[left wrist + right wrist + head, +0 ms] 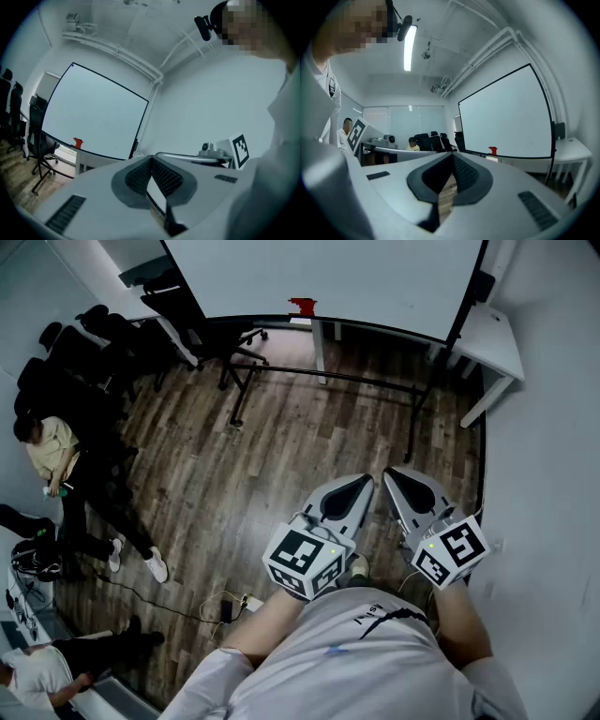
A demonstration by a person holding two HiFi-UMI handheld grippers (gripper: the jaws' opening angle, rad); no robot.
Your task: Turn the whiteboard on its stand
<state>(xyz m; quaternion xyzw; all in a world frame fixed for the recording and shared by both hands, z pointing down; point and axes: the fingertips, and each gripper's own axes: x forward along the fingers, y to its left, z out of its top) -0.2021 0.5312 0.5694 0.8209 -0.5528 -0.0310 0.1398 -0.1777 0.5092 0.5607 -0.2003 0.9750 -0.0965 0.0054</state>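
A large white whiteboard (319, 277) in a black frame stands on a black stand (328, 377) at the far side of the wood floor. A small red object (302, 306) sits on its lower edge. Both grippers are held close to the body, well short of the board. My left gripper (361, 480) and my right gripper (389, 472) are side by side, tips together, nothing between them. The left gripper view has the whiteboard (93, 112) ahead on the left, beyond the left gripper (151, 158). In the right gripper view the whiteboard (506, 117) is ahead on the right, past the right gripper (452, 154).
Black office chairs (197, 329) stand left of the board, and more line the left wall. A white table (492, 338) is behind the board at the right. People (56, 451) sit on the floor at the left. A power strip (230, 606) with cable lies near my feet.
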